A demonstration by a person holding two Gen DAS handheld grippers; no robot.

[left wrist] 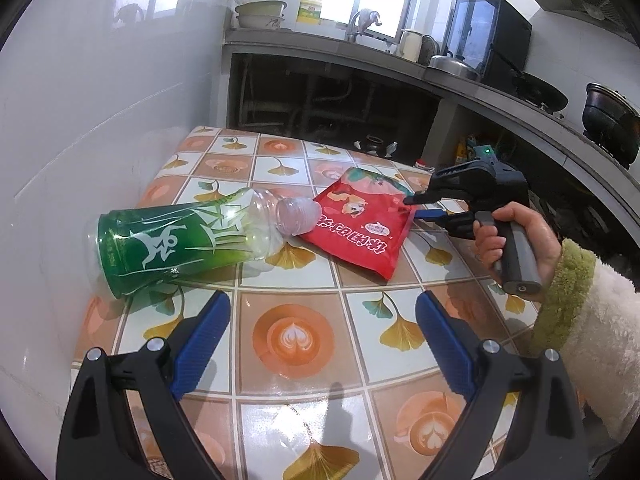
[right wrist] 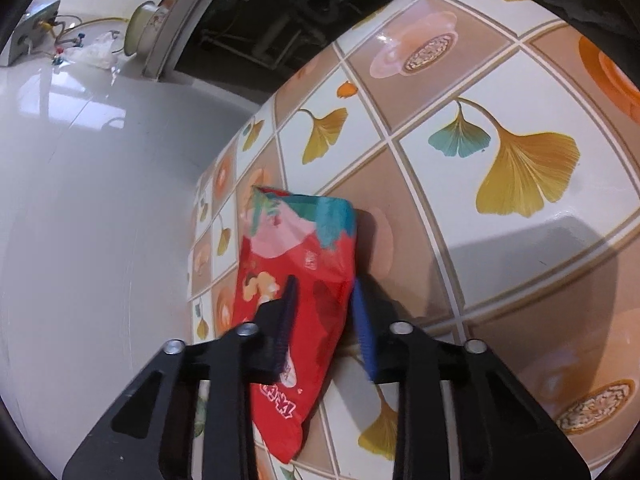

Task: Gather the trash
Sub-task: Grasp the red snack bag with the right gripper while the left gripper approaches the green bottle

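Observation:
A red snack packet [left wrist: 360,220] lies on the leaf-and-coffee patterned table [left wrist: 296,392]. My right gripper [left wrist: 418,206] comes in from the right, and its fingers are shut on the packet's right edge. In the right wrist view the packet [right wrist: 296,248] runs between the right gripper's [right wrist: 325,282] two pads, one over it and one at its edge. A clear plastic bottle with a green label [left wrist: 172,248] lies on its side, its cap end touching the packet's left edge. My left gripper [left wrist: 323,300] stands open near the table's front, with nothing between its fingers.
A white tiled wall [left wrist: 100,120] borders the table on the left. Behind runs a kitchen counter [left wrist: 460,76] with a kettle, a black appliance [left wrist: 492,36] and dark pots [left wrist: 608,120]. A hand [left wrist: 516,232] in a fleecy white sleeve with a green cuff holds the right gripper's handle.

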